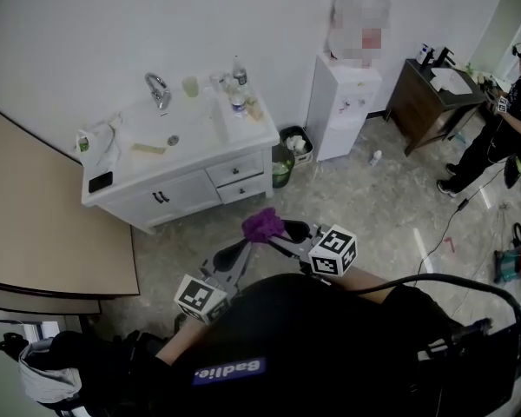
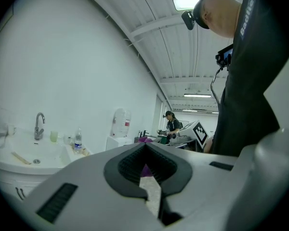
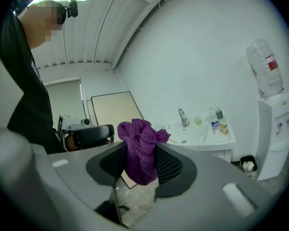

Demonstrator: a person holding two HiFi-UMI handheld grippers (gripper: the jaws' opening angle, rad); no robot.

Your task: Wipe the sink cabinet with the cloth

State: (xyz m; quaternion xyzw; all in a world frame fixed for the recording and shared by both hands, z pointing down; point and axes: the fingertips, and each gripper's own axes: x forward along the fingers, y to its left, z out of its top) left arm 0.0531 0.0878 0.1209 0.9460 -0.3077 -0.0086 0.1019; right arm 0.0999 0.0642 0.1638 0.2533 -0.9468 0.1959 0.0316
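Dark clothing [image 1: 313,346] fills the bottom of the head view, and both arms are hidden behind it. Purple cloth [image 3: 140,148] is clamped in a bunch between the fingers of the right gripper [image 1: 278,231], whose tips are covered by its folds, while the fingers of the left gripper [image 2: 144,146] are closed together at the tips with nothing held. Ahead of both sets of fingers, well apart across bare floor [image 1: 347,198], the white sink cabinet [image 1: 178,189] is seen, a tan panel [image 1: 43,224] just beside one end.
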